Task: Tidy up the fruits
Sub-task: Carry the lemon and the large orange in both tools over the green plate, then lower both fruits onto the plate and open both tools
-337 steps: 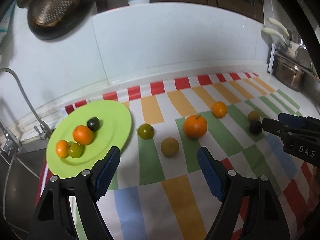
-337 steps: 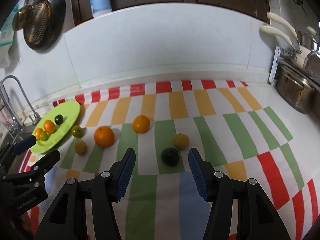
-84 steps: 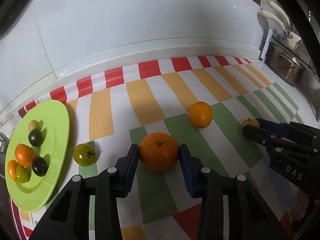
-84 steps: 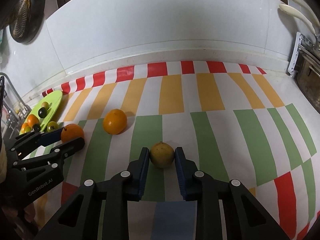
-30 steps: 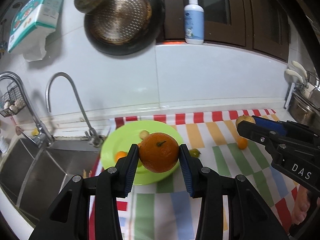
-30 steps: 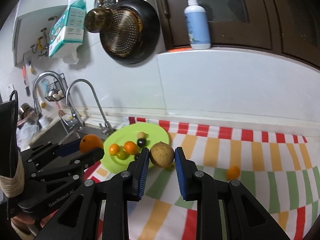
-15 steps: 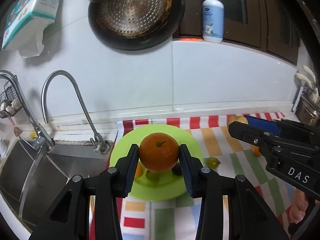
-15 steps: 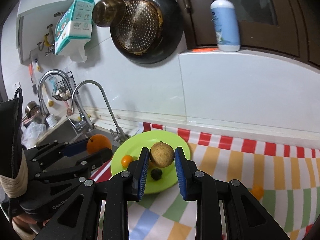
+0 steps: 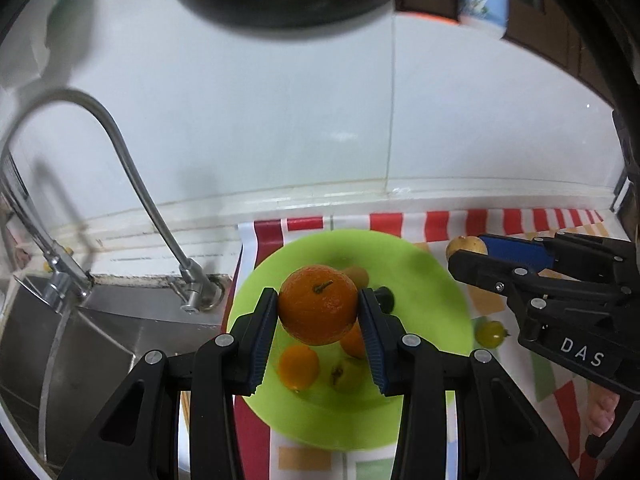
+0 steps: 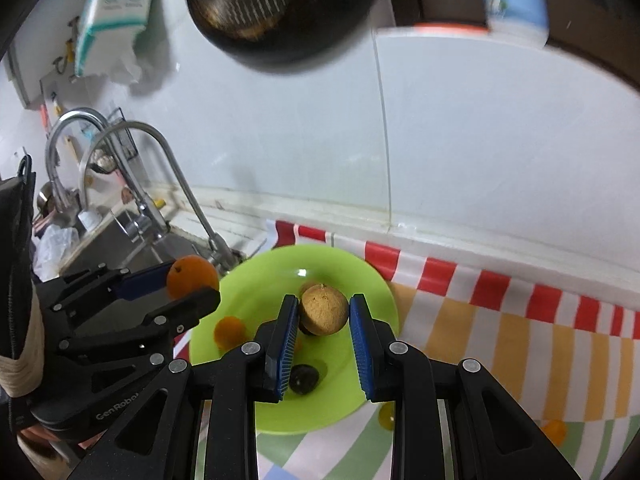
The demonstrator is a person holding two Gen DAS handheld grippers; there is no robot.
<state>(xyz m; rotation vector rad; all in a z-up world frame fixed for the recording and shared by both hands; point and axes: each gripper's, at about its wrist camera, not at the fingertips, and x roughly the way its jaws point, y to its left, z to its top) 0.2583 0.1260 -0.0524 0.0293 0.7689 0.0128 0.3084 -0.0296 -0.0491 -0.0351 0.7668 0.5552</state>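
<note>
My left gripper (image 9: 319, 312) is shut on a large orange (image 9: 318, 304) and holds it above the green plate (image 9: 424, 280). The plate holds several small fruits, among them a small orange (image 9: 298, 366) and a yellow-green one (image 9: 344, 374). My right gripper (image 10: 323, 322) is shut on a round tan fruit (image 10: 323, 314), also above the plate (image 10: 256, 296). It shows at the right of the left wrist view (image 9: 466, 250), and the left gripper with its orange shows at the left of the right wrist view (image 10: 192, 276).
A sink (image 9: 72, 344) with a curved tap (image 9: 132, 176) lies left of the plate. A green tomato (image 9: 491, 333) and a small orange (image 10: 554, 430) lie on the striped cloth (image 10: 520, 344). A dark pan (image 10: 276, 12) hangs on the wall above.
Both grippers have moved closer to the plate with their fruits held. The plate now looks larger and sits directly under both.
</note>
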